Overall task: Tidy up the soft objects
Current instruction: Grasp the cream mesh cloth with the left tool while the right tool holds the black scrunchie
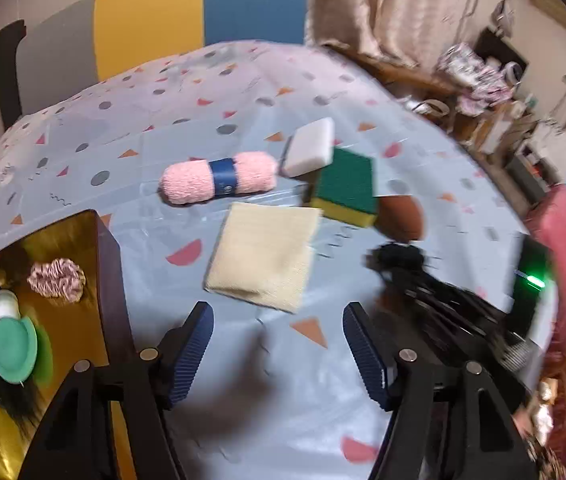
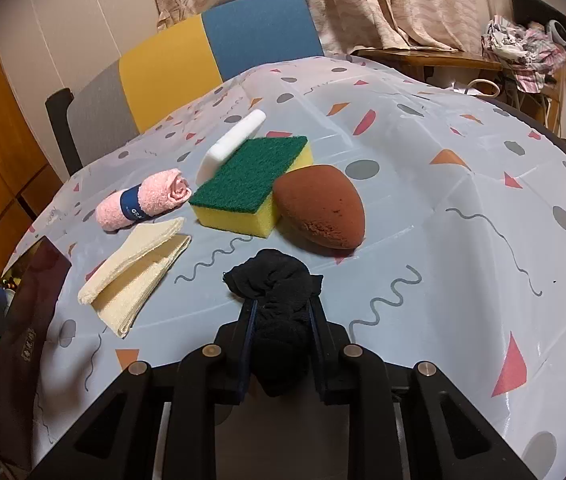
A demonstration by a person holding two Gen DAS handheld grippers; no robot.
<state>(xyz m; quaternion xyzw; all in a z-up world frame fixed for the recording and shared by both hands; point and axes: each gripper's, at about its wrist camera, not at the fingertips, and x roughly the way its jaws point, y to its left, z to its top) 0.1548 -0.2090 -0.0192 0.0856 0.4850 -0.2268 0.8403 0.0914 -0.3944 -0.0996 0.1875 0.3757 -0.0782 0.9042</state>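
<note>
My right gripper (image 2: 283,312) is shut on a bunched black sock (image 2: 279,300) low over the table; the same black sock (image 1: 397,258) shows blurred in the left wrist view. Beyond it lie a brown egg-shaped sponge (image 2: 321,208), a green-and-yellow scrub sponge (image 2: 249,184), a white foam block (image 2: 231,142), a rolled pink towel (image 2: 143,200) with a blue band, and a folded cream cloth (image 2: 135,280). My left gripper (image 1: 279,336) stands open and empty just short of the cream cloth (image 1: 263,252), with the pink towel (image 1: 219,178) behind it.
A dark box with a gold inside (image 1: 99,264) sits at the left; in it are a pink scrunchie (image 1: 57,280), a green round item (image 1: 15,350) and other small things. A chair (image 2: 219,48) in blue, yellow and grey stands behind the table. Cluttered furniture (image 2: 523,52) is at the right.
</note>
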